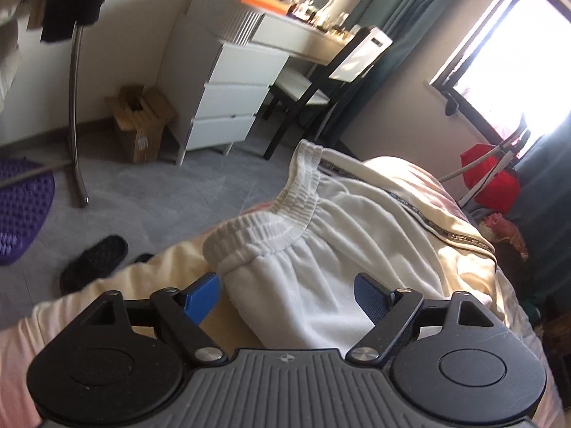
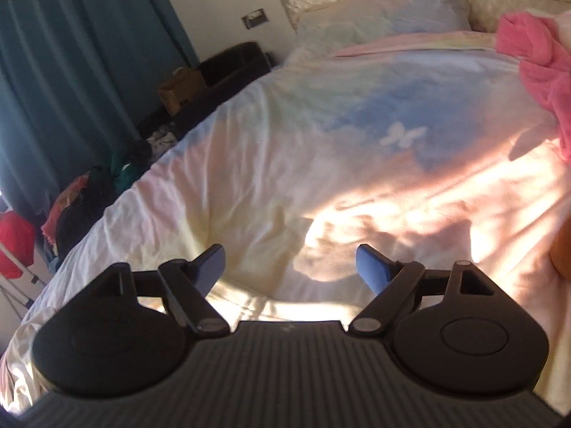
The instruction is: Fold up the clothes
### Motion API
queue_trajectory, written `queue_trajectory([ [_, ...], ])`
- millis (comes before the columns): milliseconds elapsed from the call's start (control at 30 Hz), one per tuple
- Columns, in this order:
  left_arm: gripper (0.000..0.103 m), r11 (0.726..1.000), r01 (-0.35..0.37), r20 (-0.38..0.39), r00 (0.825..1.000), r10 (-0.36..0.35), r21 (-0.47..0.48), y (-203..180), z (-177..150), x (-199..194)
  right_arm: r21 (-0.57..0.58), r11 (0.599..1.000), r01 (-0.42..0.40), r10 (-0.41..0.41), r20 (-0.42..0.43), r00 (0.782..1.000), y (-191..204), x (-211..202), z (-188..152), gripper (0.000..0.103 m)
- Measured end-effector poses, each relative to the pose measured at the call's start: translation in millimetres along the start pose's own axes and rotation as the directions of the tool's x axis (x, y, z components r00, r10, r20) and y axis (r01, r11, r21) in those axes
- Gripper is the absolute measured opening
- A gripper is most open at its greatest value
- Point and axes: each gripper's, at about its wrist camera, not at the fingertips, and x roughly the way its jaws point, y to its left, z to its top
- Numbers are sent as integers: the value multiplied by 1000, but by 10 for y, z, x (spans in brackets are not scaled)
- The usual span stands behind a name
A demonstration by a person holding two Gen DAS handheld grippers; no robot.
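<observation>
The bed (image 2: 321,149) carries white trousers (image 1: 339,249) with an elastic waistband near its edge, and a pink garment (image 2: 535,60) by the pillow. A cardboard box (image 1: 139,121) on the floor stands open; its contents are unclear. The left gripper (image 1: 289,292) hangs wide over the trousers without pressing them. The right gripper (image 2: 291,267) is wide too, over bare sheet.

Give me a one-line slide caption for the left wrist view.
Open left gripper over white elastic-waist trousers lying on the bed.
</observation>
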Motion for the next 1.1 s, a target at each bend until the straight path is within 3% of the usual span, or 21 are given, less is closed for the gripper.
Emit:
queue_trajectory([
  [100,96,992,21,53,998,-27,121,-420,-92,-52,-86,992,-90,88,-28,996,203,121,-38,82],
  [267,100,950,83,83,990,-112,300,-1316,-449,71,-84,981,-175,162,-142,977,547,514,-162,81],
  [400,100,910,162,40,981,-191,381,-1937,-811,321,-243,960,-140,106,-148,983,787,769,-379,79],
  [433,100,899,185,28,977,-213,398,-2033,-908,390,-258,957,-135,96,-158,983,791,834,-404,73],
  [567,100,842,273,-18,954,-299,466,-2286,-1319,672,-290,950,-118,63,-192,979,746,1037,-485,71],
  [667,100,806,257,-34,958,-284,533,-2337,-1534,850,-322,940,-112,51,-192,980,732,1099,-540,72],
  [700,100,794,247,-37,961,-273,556,-2345,-1600,907,-342,933,-111,47,-190,981,749,1105,-550,70],
  [767,100,768,227,-40,966,-254,599,-2357,-1717,1002,-363,927,-97,29,-190,981,778,1114,-540,54],
  [833,100,747,214,-38,969,-246,630,-2357,-1782,1040,-358,929,-98,28,-196,980,790,1117,-514,22],
  [933,100,735,241,-73,965,-254,634,-2366,-1821,1105,-329,939,-105,39,-200,979,793,1094,-477,12],
  [1100,100,726,250,-74,961,-267,641,-2336,-1854,1108,-319,947,-23,-9,-99,995,819,994,-405,10],
])
